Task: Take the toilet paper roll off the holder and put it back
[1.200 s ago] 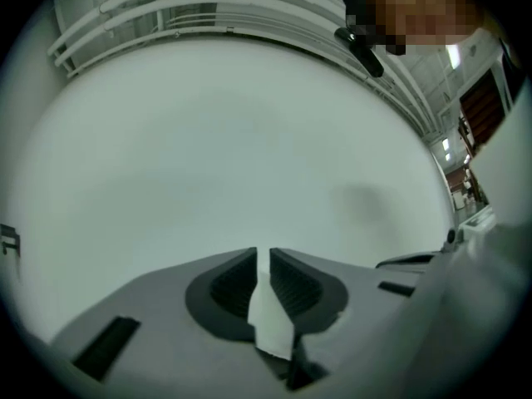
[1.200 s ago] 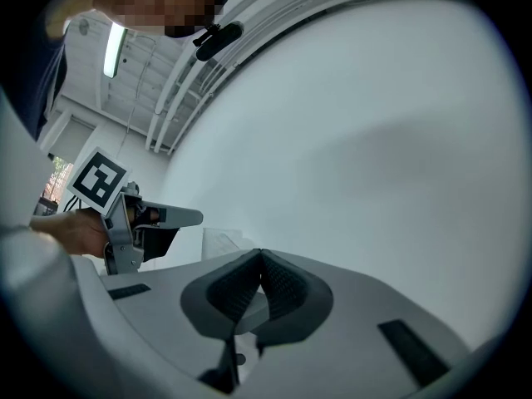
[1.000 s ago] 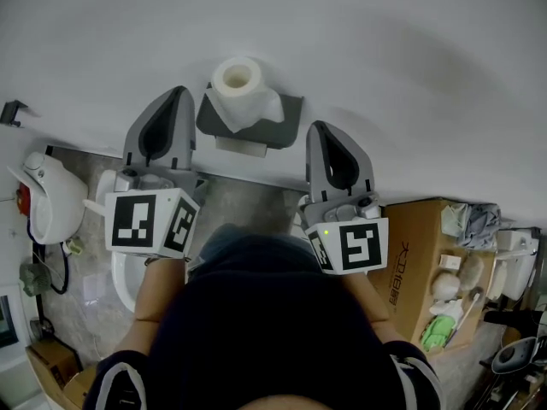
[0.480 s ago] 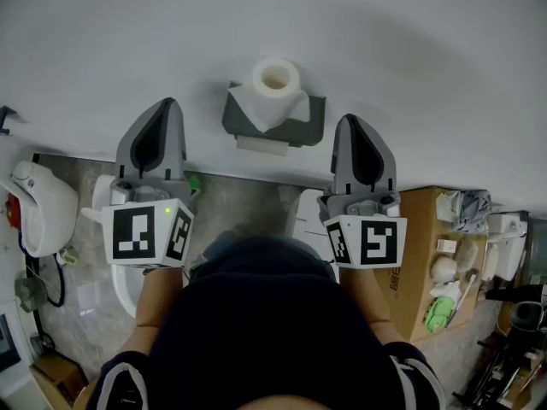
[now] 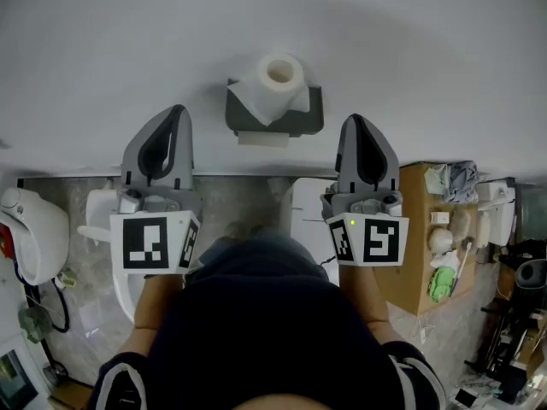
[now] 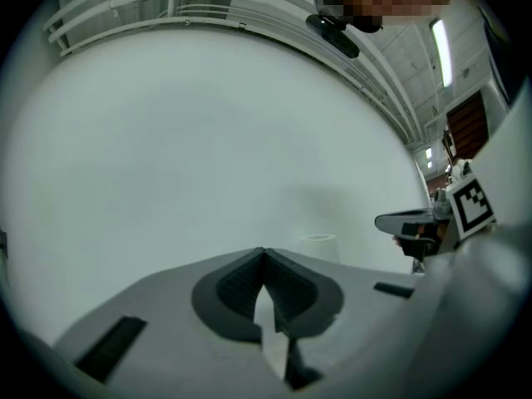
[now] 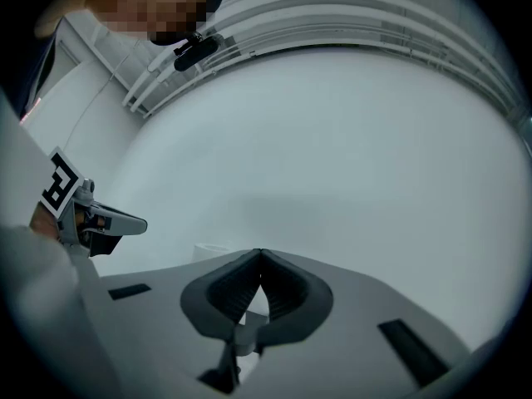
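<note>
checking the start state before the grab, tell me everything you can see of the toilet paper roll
The toilet paper roll is white, wound round an open core that faces up. It stands upright on the dark grey holder on the white wall, a loose sheet draped over the holder's front. Only the holder touches it; the left gripper and right gripper, both shut, are short of it.

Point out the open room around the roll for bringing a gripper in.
Bare wall lies open to either side of and above the toilet paper roll on its holder. The lower right is crowded: a cardboard box and clutter.
</note>
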